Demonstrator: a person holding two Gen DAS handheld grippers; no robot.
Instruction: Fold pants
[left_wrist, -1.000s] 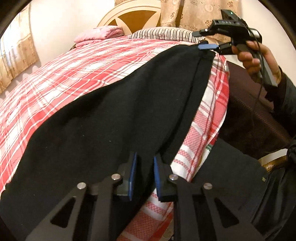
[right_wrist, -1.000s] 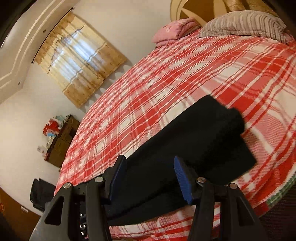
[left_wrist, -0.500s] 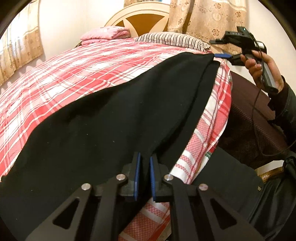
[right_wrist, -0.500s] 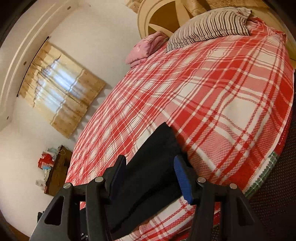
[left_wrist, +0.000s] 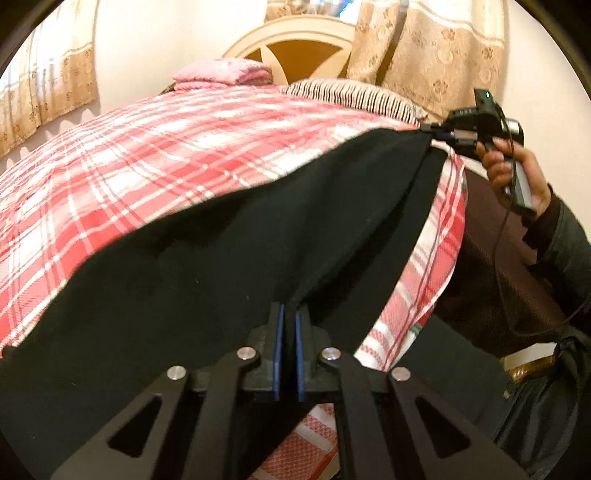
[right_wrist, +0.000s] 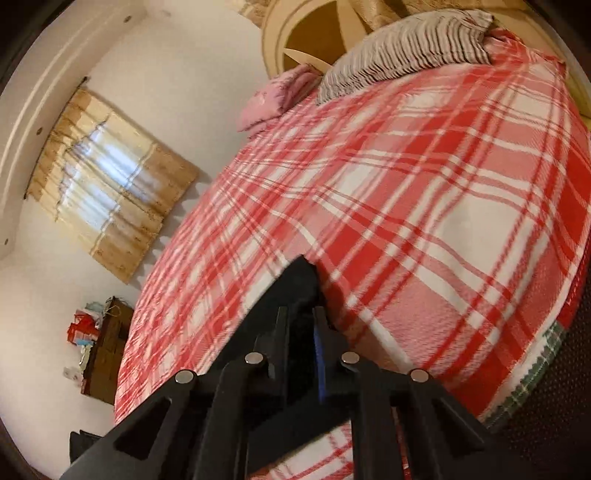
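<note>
Black pants (left_wrist: 229, 258) lie stretched along the near edge of a bed with a red and white plaid blanket (left_wrist: 166, 155). My left gripper (left_wrist: 289, 317) is shut on the pants' near end, the cloth pinched between its blue pads. My right gripper (left_wrist: 439, 136) shows at the far right of the left wrist view, shut on the pants' far corner. In the right wrist view that gripper (right_wrist: 301, 325) clamps a black corner of the pants (right_wrist: 295, 280) above the blanket (right_wrist: 424, 221).
A striped pillow (left_wrist: 354, 94) and a folded pink cloth (left_wrist: 221, 74) lie at the headboard (left_wrist: 306, 44). The person's hand and dark sleeve (left_wrist: 554, 229) are at the right. A dark wooden cabinet (right_wrist: 105, 350) stands by the far wall under a curtained window (right_wrist: 110, 192).
Both grippers have closed: the left pads pinched shut on the pants' near end, and the right gripper moved in and clamped the far corner. The pants now pull taut between them.
</note>
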